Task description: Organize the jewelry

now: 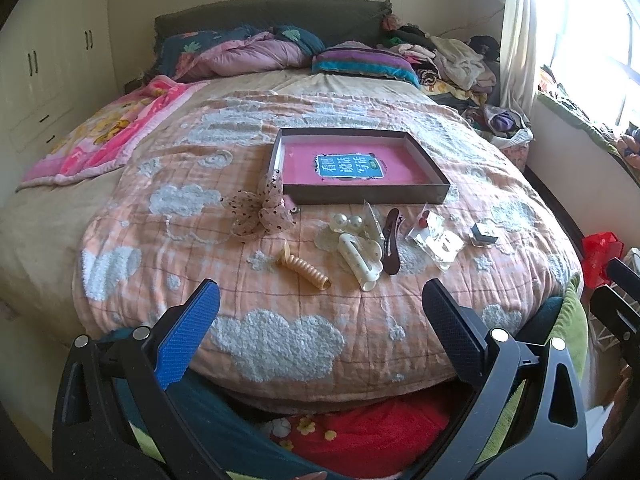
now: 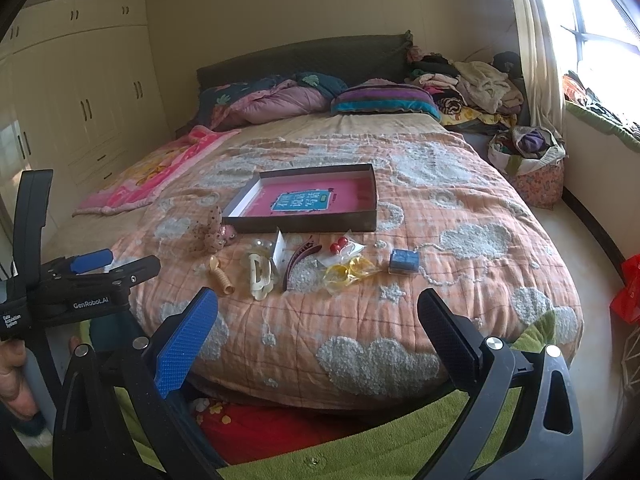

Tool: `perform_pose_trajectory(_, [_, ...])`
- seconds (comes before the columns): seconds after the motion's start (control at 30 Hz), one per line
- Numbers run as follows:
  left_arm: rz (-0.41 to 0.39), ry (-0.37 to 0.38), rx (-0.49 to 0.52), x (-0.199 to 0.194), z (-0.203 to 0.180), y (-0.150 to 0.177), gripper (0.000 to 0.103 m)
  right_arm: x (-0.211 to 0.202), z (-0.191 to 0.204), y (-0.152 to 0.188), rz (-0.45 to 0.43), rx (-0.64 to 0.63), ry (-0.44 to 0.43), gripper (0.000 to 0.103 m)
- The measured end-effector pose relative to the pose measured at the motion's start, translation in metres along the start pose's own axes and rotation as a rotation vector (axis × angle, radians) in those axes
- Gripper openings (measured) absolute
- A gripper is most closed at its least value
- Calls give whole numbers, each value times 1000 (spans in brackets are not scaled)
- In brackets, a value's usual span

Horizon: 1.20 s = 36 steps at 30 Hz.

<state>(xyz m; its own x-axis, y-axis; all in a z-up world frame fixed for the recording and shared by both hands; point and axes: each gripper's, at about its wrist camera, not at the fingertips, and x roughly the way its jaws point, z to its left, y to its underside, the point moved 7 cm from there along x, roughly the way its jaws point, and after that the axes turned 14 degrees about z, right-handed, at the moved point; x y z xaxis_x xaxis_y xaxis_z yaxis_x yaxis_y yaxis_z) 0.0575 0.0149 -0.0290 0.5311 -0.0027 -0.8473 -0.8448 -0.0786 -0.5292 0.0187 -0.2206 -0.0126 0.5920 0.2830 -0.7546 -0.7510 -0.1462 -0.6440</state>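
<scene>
A shallow dark box (image 1: pixel 372 197) with a pink bottom lies on the peach cloud-pattern quilt (image 1: pixel 280 320). In front of it, in a loose row, lie a dotted gauze bow (image 1: pixel 260 216), a beige spiral hair tie (image 1: pixel 306 270), pearls (image 1: pixel 346 222), a white claw clip (image 1: pixel 360 258), a dark red hair clip (image 1: pixel 390 244), clear packets with red beads (image 1: pixel 434 236) and a small square case (image 1: pixel 485 234). My left gripper (image 1: pixel 320 308) hangs open and empty short of the row. My right gripper (image 2: pixel 320 312) is also open and empty, back from the blue case (image 2: pixel 404 261) and the yellow rings packet (image 2: pixel 348 272).
Pillows and a folded duvet (image 1: pixel 256 56) lie at the headboard, and a pile of clothes (image 1: pixel 452 60) sits at the back right. A full fabric basket (image 2: pixel 528 164) stands on the floor by the window. Wardrobes (image 2: pixel 80 112) line the left wall. A red bag (image 2: pixel 628 292) lies at the right.
</scene>
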Motion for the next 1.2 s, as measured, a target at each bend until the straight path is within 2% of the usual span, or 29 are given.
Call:
perform_pose_trajectory(0.43, [-17, -51, -59, 5, 28, -2, 94, 22, 24, -22, 27, -60, -48, 99])
perform_pose_trajectory(0.77, [-6, -109, -157, 14, 83, -13, 94, 46, 48, -43, 42, -120, -94, 99])
perform_pose_trajectory(0.97, [9, -103, -201, 27, 110, -31, 94, 58, 53, -68, 33, -141, -110, 99])
perform_pose_trajectory(1.2, [24, -97, -193, 53, 113, -66, 94, 71, 37, -97, 7, -92, -95, 99])
